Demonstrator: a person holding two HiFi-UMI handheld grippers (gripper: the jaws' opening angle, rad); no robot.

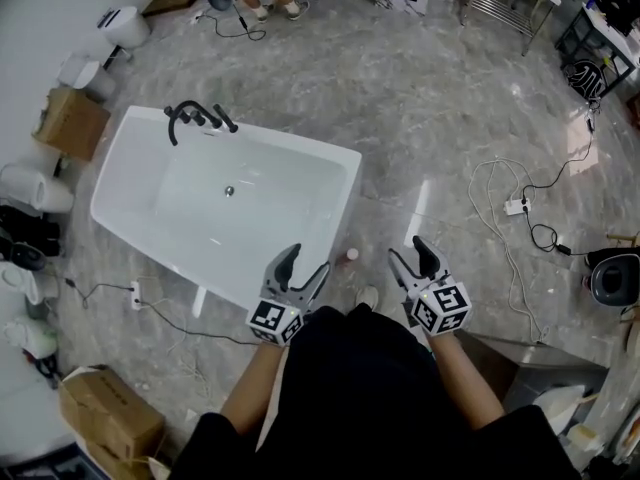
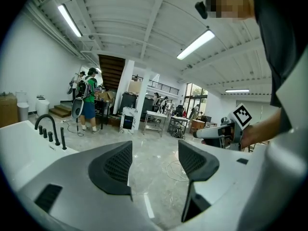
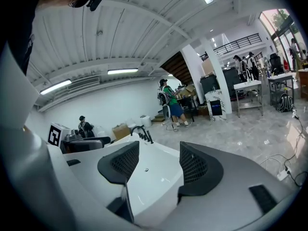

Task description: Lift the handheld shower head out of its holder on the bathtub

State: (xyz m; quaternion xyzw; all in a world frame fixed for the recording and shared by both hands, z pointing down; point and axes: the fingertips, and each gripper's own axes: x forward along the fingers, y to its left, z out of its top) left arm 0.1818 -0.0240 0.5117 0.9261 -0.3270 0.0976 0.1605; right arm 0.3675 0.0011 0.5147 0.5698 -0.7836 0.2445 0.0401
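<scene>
A white bathtub [image 1: 120, 183] stands on the marble floor at the left of the head view. At its far end is a black tap set with an arched spout [image 1: 180, 116]. The slim black handheld shower head [image 1: 227, 122] stands upright in its holder at the right of that set. It also shows in the left gripper view [image 2: 63, 138] and, small, in the right gripper view [image 3: 146, 136]. My left gripper [image 1: 306, 260] is open and empty by the tub's near corner. My right gripper [image 1: 408, 249] is open and empty over the floor, to the right of the tub.
Cardboard boxes [image 1: 70, 120] and white toilets [image 1: 35, 190] line the left wall. A power strip [image 1: 516, 206] with cables lies on the floor at right, and another cable [image 1: 150, 308] runs beside the tub. A small bottle [image 1: 350, 256] stands by the tub. A person [image 2: 87, 105] stands beyond it.
</scene>
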